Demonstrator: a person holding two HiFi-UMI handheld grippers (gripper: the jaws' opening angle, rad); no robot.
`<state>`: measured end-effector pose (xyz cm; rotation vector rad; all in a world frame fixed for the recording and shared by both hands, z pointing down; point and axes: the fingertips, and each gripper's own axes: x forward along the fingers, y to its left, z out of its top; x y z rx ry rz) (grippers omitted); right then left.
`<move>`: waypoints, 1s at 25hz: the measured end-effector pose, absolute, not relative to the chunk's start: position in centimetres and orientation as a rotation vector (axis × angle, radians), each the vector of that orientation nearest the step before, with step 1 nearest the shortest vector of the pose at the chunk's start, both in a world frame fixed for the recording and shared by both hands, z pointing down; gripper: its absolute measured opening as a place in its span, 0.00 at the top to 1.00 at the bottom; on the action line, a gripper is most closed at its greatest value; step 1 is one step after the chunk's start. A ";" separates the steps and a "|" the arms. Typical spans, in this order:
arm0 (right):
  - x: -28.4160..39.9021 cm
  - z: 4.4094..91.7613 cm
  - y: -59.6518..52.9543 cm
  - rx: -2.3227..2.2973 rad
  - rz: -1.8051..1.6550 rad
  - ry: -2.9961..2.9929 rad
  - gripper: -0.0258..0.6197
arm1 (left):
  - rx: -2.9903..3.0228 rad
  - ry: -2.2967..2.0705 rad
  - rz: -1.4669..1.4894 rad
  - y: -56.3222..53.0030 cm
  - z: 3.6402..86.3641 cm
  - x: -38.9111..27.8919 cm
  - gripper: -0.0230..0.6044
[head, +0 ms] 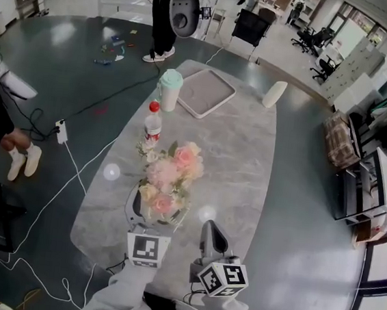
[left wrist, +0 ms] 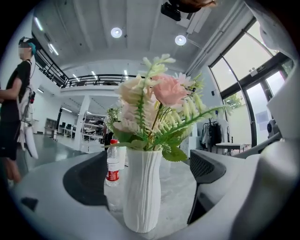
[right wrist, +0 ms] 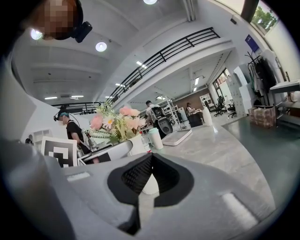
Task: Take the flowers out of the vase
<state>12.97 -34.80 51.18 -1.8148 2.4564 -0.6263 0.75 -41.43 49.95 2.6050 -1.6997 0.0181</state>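
One vase [left wrist: 142,187], one bottle [head: 153,122], one tray [head: 205,91]

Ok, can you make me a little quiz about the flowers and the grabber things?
1. True or false: the flowers stand in the vase.
2. What is between the left gripper's open jaws? A apple, B vase, C teddy.
3. Fill in: the bottle's cap is ___.
Key: 1 true; 2 B; 3 red.
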 end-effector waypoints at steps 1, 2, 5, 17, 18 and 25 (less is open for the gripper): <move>13.0 51.3 -34.9 -1.815 -0.627 2.458 0.96 | 2.605 -1.696 0.012 -41.6 49.7 0.8 0.12; 13.1 51.3 -34.9 -1.816 -0.627 2.459 0.96 | 2.598 -1.688 0.002 -41.8 49.4 0.9 0.12; 13.2 51.5 -35.3 -1.818 -0.628 2.456 0.96 | 2.631 -1.675 0.002 -42.4 48.6 1.0 0.12; 13.3 51.4 -35.1 -1.810 -0.640 2.446 0.96 | 2.657 -1.669 0.050 -43.2 46.9 1.4 0.12; 13.3 51.4 -35.1 -1.811 -0.641 2.444 0.96 | 2.654 -1.670 0.058 -43.1 46.9 1.4 0.12; 13.5 51.2 -35.4 -1.813 -0.639 2.436 0.96 | 2.640 -1.698 0.100 -43.3 46.9 1.4 0.13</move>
